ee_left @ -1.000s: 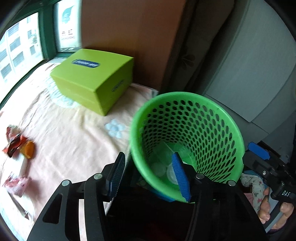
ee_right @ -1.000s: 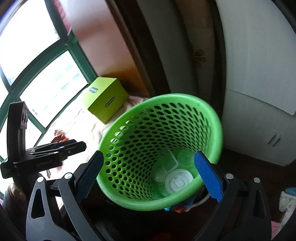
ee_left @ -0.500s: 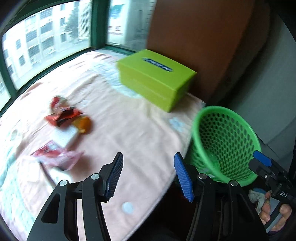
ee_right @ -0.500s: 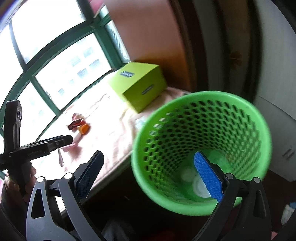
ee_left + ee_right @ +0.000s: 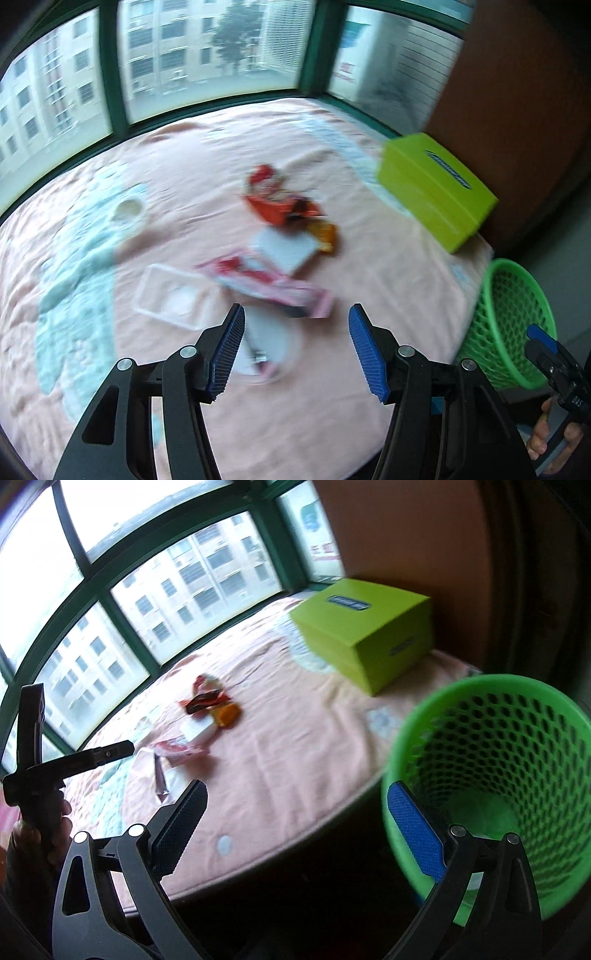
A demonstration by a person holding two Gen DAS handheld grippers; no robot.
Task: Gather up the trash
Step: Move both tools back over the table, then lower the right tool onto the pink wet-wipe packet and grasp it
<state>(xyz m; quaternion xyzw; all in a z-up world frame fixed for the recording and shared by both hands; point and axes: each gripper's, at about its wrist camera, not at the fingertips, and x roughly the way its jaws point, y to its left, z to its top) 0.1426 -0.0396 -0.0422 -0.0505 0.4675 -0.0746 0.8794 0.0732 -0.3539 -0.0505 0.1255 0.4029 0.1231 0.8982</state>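
Note:
Trash lies in a blurred heap on the pink cloth: red and orange wrappers (image 5: 282,206), a white card (image 5: 284,249), a pink wrapper (image 5: 277,286) and a clear plastic tray (image 5: 166,297). My left gripper (image 5: 295,332) hovers open just in front of the pink wrapper, with nothing between its fingers. The green mesh basket (image 5: 513,325) stands off the table's right edge. In the right wrist view the wrappers (image 5: 207,701) lie mid-table and the basket (image 5: 517,738) is close on the right. My right gripper (image 5: 295,797) is open and empty at the table's near edge, beside the basket.
A lime-green box (image 5: 432,192) sits at the table's far right corner, also in the right wrist view (image 5: 365,631). Green-framed windows (image 5: 110,74) run behind the table. A small white round lid (image 5: 127,210) lies far left. A hand (image 5: 37,834) holds the left gripper's handle.
Both views have swung left, away from the basket and onto the table. The left gripper now hangs over the trash heap. The basket has slid to the right edge of both views.

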